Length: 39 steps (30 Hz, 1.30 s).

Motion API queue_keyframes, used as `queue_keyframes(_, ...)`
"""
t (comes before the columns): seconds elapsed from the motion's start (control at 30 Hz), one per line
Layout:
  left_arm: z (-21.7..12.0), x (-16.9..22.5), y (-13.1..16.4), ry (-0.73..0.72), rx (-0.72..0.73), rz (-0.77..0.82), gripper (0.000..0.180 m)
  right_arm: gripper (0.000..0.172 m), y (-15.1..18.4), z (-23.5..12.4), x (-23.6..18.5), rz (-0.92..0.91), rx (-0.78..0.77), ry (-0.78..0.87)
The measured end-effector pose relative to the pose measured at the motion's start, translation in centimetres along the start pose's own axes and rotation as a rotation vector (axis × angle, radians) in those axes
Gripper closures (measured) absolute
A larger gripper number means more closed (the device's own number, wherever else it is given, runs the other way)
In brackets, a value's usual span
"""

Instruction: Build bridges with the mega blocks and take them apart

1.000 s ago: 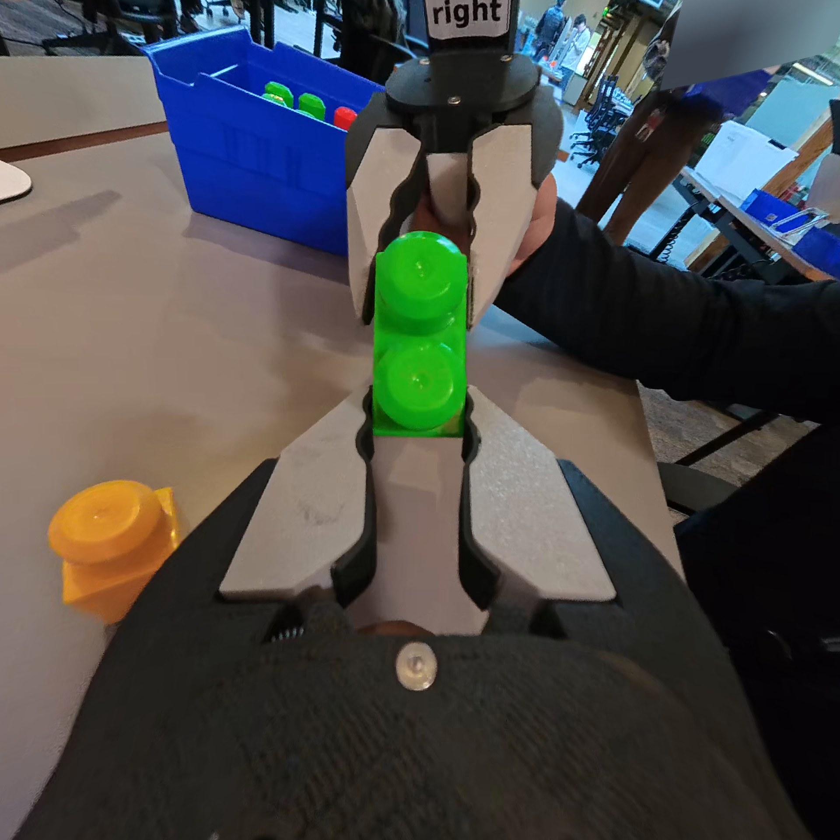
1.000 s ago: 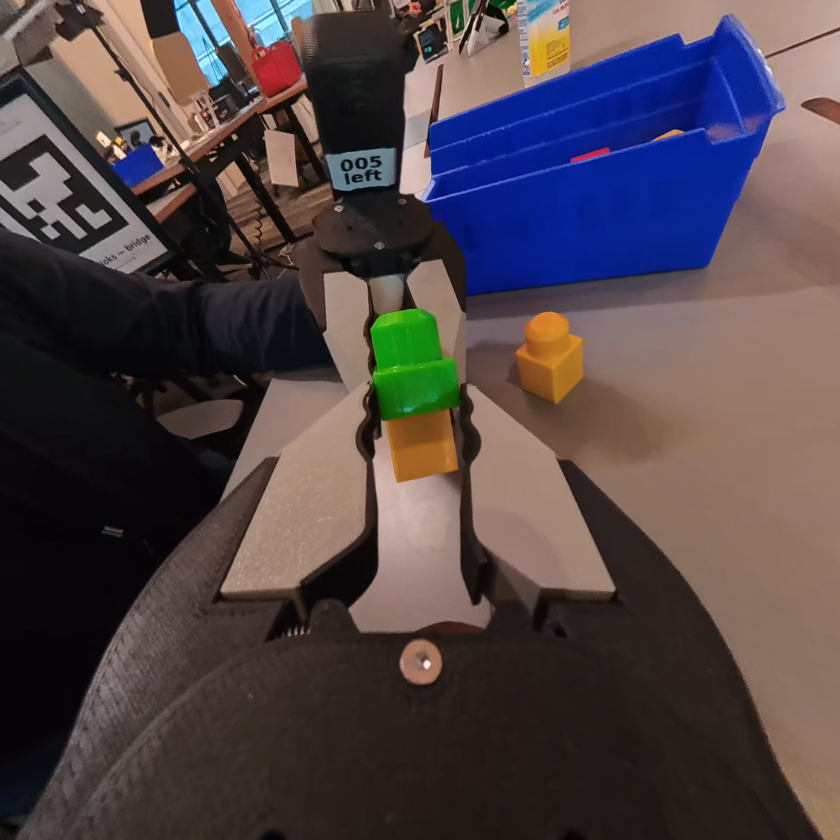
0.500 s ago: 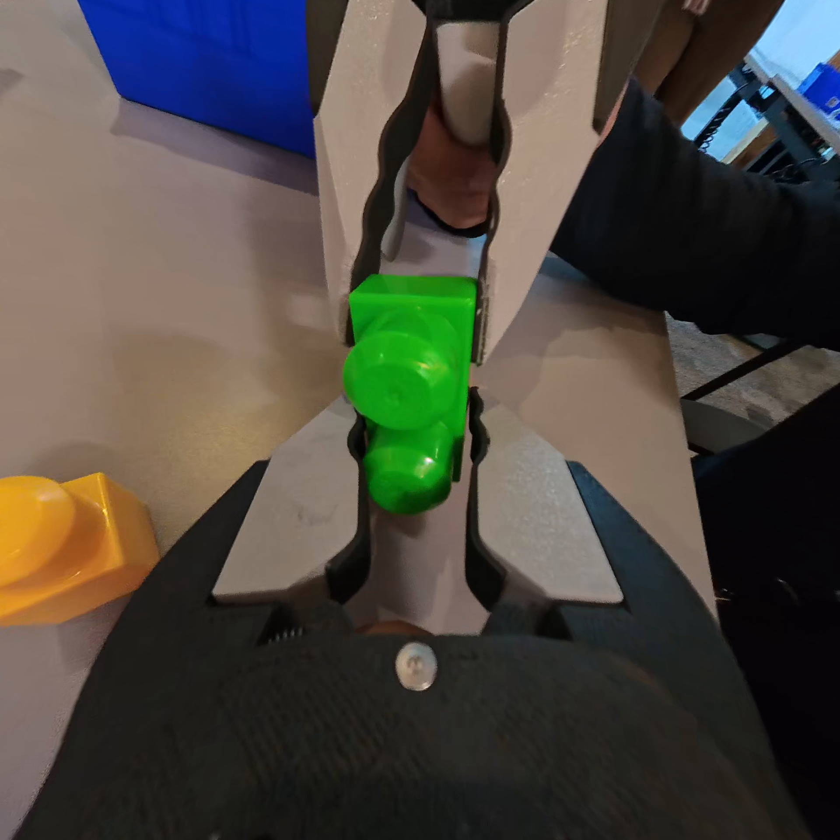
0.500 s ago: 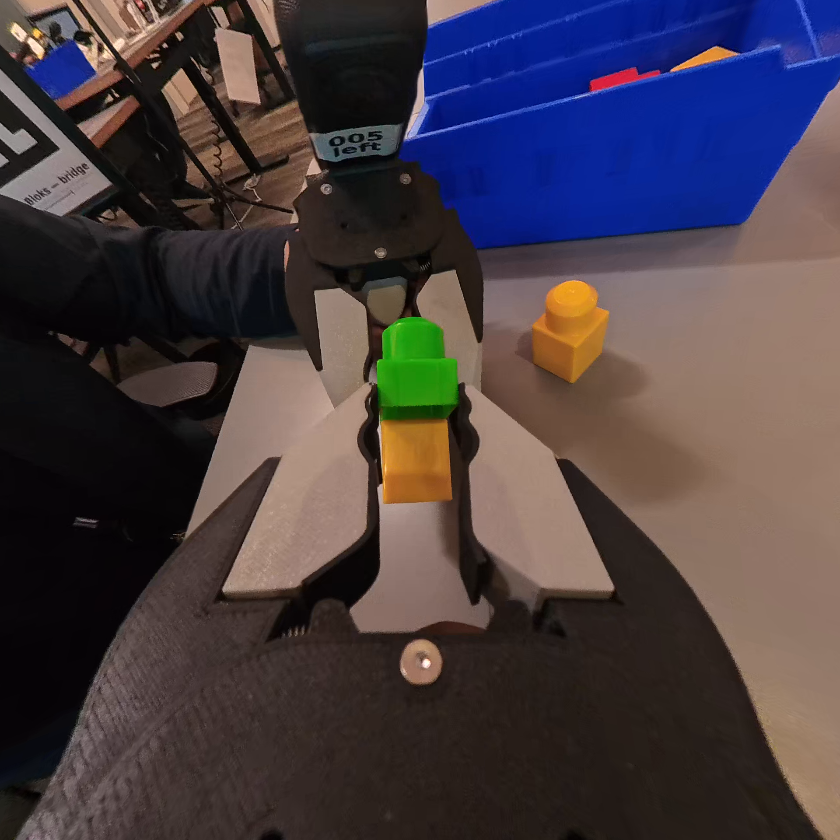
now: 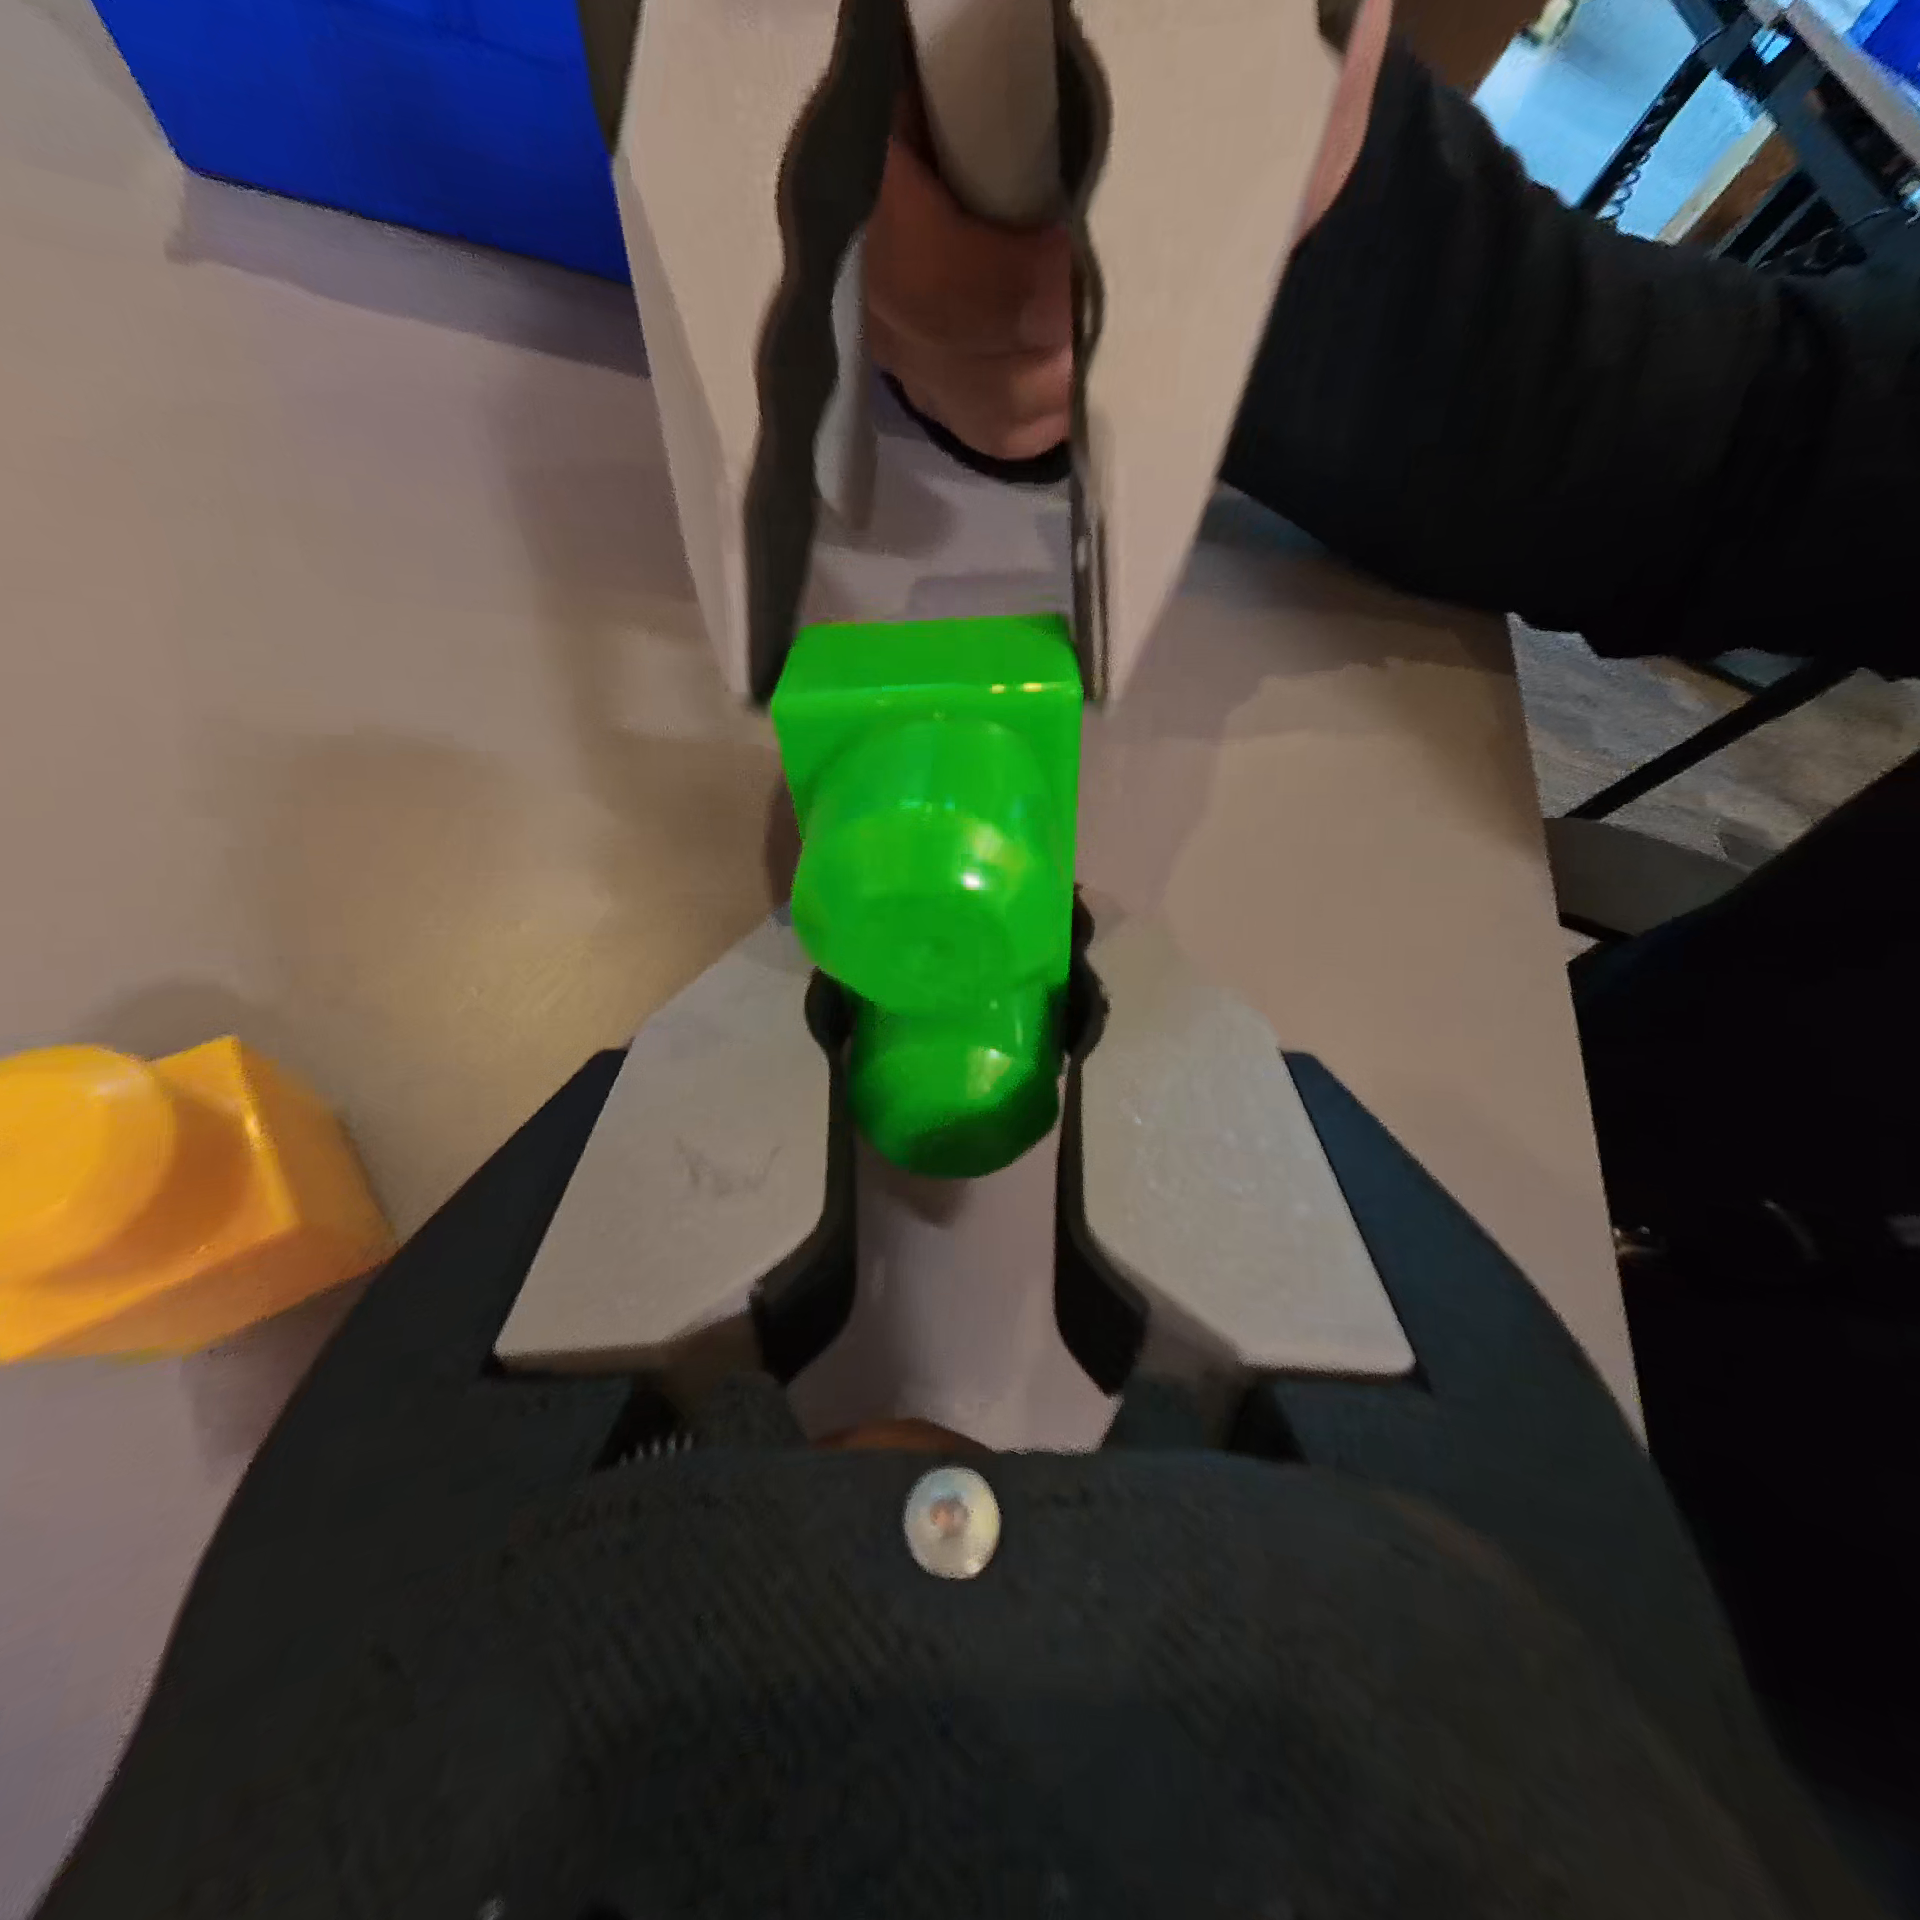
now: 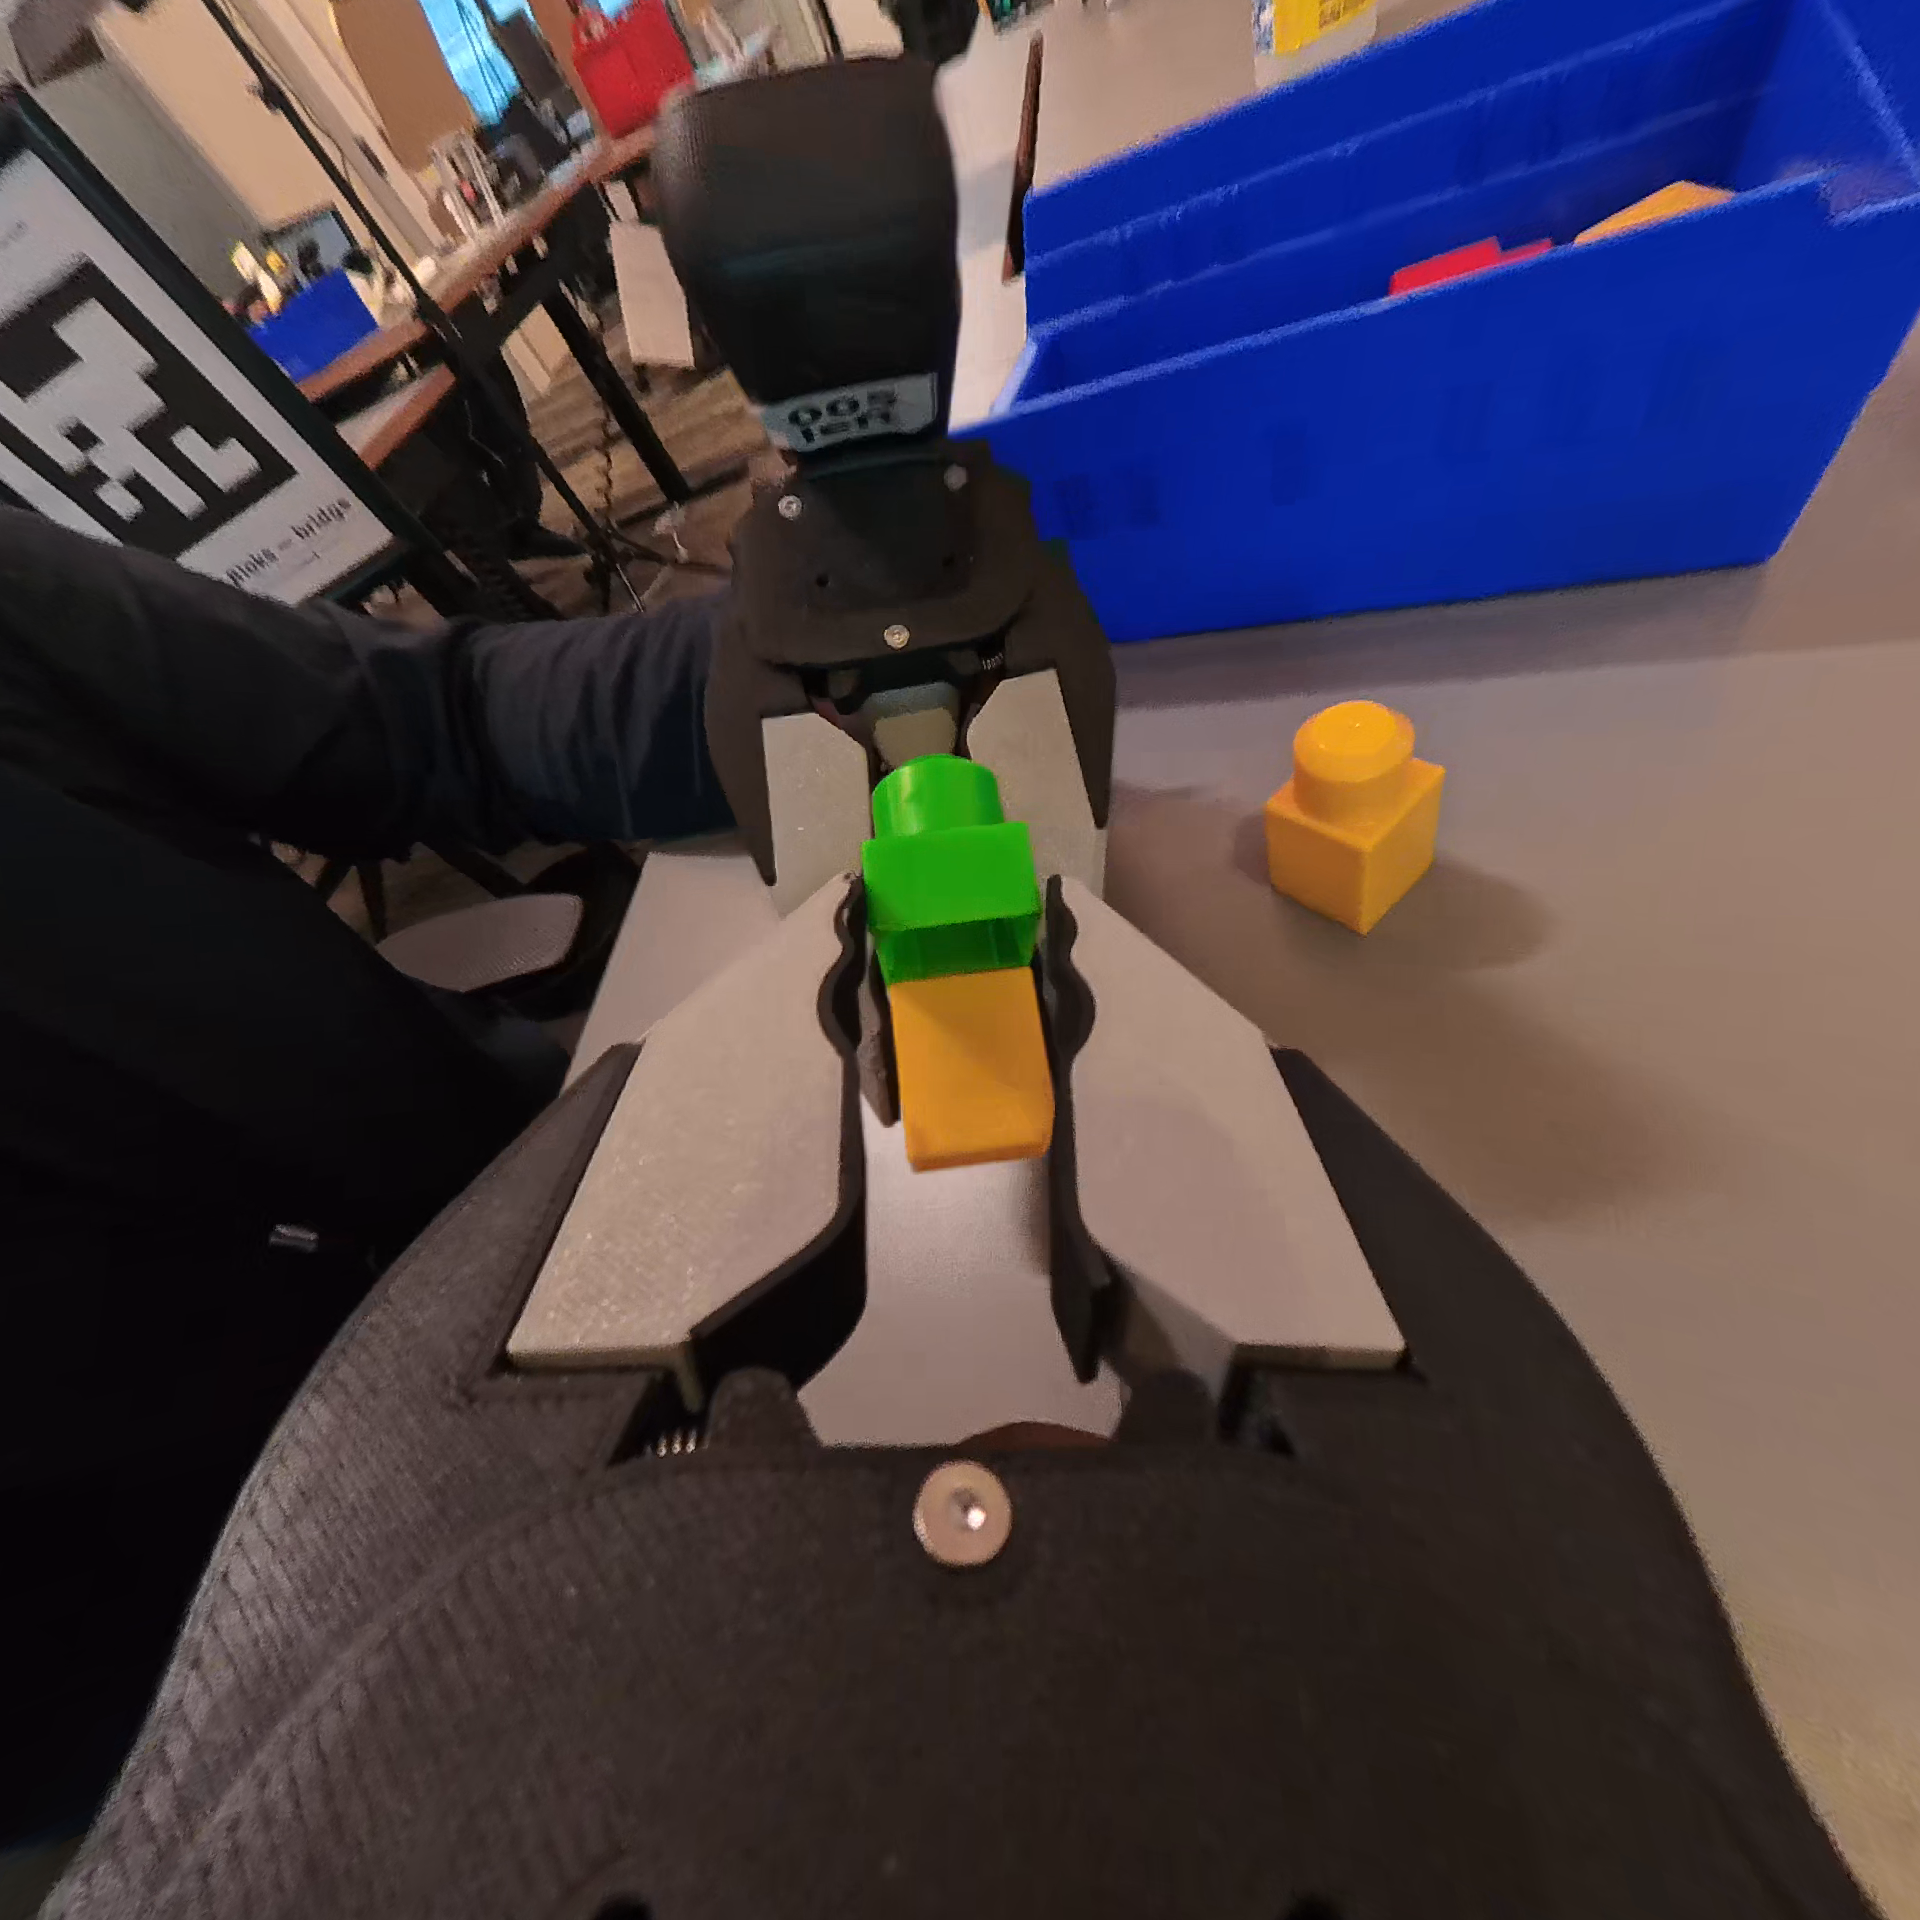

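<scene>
A green two-stud block [image 5: 925, 790] hangs tilted between both grippers above the grey table [image 5: 364, 727], studs facing the left wrist camera. My right gripper [image 6: 951, 904] is shut on the green block [image 6: 951, 883]. A yellow block [image 6: 971, 1070] stuck under it also sits between those fingers. In the left wrist view the right gripper [image 5: 928, 681] clamps the block's far end. My left gripper [image 5: 948, 966] is open. The near green stud stands between its pads without being pressed. The left gripper also shows in the right wrist view [image 6: 935, 831], facing mine.
A loose yellow one-stud block [image 6: 1351, 831] stands on the table to the right, and shows at the left in the left wrist view [image 5: 156, 1195]. A blue bin [image 6: 1455, 416] behind holds a red block [image 6: 1455, 272]. A person's dark sleeve [image 6: 312, 707] reaches in. Across from one pair of fingers to the other is roughly 7 cm.
The left gripper let go of the green block's body and its jaws now stand around the near stud. The block tipped its studs toward the left camera. The right gripper kept its hold.
</scene>
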State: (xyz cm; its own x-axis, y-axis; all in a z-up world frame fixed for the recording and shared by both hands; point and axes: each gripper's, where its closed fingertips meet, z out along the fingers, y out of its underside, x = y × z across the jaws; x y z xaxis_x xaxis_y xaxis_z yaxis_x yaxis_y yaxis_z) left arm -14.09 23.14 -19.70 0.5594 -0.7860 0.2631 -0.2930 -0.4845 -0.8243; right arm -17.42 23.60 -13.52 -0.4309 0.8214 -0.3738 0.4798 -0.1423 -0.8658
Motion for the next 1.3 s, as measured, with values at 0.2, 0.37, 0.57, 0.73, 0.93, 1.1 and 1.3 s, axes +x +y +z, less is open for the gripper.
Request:
queue_keyframes(0.2, -3.0, -0.4, -0.9, -0.062, 0.101, 0.027, 0.143, 0.129, -0.8, -1.7, 4.9, 0.111, 0.113, 0.179)
queue_keyframes(0.37, -7.9, -1.3, -5.1, -0.163, 0.351, 0.038, 0.144, 0.12, 0.4, 1.8, 8.1, 0.149, 0.049, 0.324)
queue_keyframes(0.57, -13.4, -1.8, -7.8, -0.23, 0.602, 0.012, 0.144, 0.114, 1.7, 6.1, 10.2, 0.147, -0.055, 0.465)
queue_keyframes(0.73, -13.3, -1.5, -7.9, -0.171, 0.622, -0.027, 0.143, 0.137, 3.2, 8.1, 11.8, 0.093, -0.185, 0.551)
queue_keyframes(0.93, -11.7, -1.6, -7.2, -0.194, 0.544, -0.007, 0.143, 0.139, 4.2, 6.4, 9.7, 0.081, -0.323, 0.484)
queue_keyframes(1.1, -9.9, -1.1, -6.6, -0.177, 0.472, 0.016, 0.144, 0.139, 6.9, -0.6, 7.1, 0.006, -0.724, 0.516)
queue_keyframes(1.3, -8.3, -1.3, -5.7, -0.176, 0.412, 0.009, 0.143, 0.138, 10.9, -5.7, 4.6, -0.022, -1.103, 0.486)
